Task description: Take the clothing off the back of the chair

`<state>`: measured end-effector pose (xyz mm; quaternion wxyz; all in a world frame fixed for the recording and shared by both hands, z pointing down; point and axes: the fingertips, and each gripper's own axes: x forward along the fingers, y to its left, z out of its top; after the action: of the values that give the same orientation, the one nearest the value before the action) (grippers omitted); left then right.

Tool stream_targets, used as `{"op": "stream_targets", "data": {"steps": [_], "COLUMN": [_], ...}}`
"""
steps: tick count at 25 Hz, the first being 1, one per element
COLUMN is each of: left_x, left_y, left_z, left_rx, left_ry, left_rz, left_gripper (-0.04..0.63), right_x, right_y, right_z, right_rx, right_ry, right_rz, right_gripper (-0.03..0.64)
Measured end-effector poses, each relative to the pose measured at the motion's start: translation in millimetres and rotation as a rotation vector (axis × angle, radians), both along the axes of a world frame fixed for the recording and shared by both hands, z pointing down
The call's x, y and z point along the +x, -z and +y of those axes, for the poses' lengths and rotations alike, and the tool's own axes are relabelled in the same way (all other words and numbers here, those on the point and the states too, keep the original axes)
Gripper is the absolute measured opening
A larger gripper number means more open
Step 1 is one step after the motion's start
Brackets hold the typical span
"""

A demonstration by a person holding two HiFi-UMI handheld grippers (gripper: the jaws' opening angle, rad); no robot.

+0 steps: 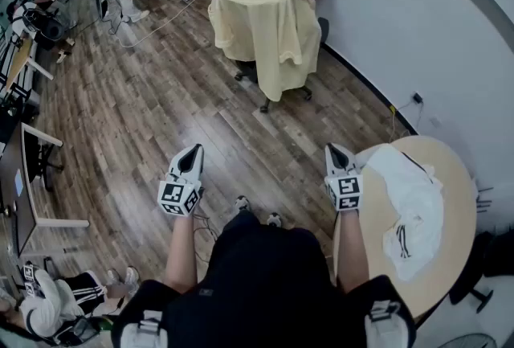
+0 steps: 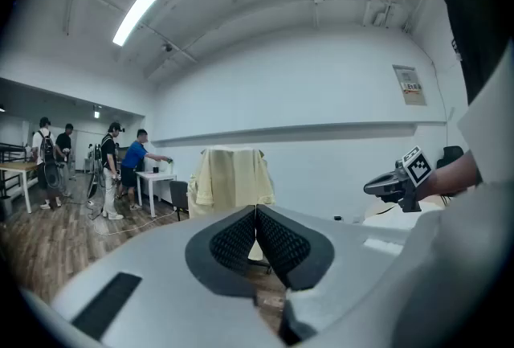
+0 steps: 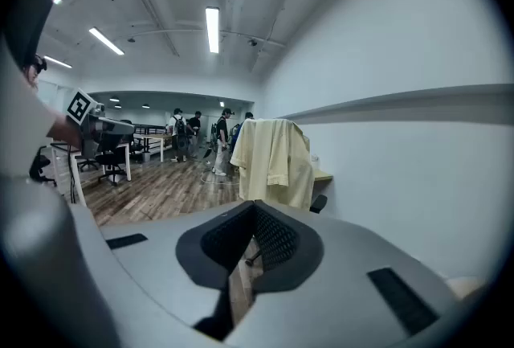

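The yellow shirt [image 1: 265, 25] hides most of the chair [image 1: 323, 30].

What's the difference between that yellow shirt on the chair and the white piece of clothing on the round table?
The yellow shirt is pale yellow and plain; the white garment is white with dark stripes. The yellow shirt hangs draped over the back of the chair, spread out and falling toward the floor, while the white garment lies crumpled flat on the round table. Both are loose clothing that no gripper is touching.
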<state>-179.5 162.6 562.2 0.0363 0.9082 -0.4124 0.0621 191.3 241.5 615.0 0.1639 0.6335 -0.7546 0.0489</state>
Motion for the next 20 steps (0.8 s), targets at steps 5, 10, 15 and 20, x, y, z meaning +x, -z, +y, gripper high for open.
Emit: {"op": "stream_targets", "data": {"steps": [5,10,15,20], "left_x": [-7,-12,-18,-22], "left_y": [-1,2,4,4], "left_z": [5,10,12,16], "left_rx": [-0.003,0.005,0.013,0.012], "left_ry": [0.017,0.033,0.05,0.067], "left_rz": [0.006,0.006,0.0,-0.006], "left_gripper": [0.003,0.003,0.003,0.003], "right_x": [0,2,0,-4], "right_y": [-5,-4,-4,-3], "right_z": [9,11,3,2], "right_rx": [-0.03,-0.021,0.02,0.015], "right_ry": [-0.013,-0.018,0.006,0.024], "right_rz": [-0.018,-0.018,-0.005,0.0], "right_gripper": [-0.005,-0.005,-0.005,-0.005]}}
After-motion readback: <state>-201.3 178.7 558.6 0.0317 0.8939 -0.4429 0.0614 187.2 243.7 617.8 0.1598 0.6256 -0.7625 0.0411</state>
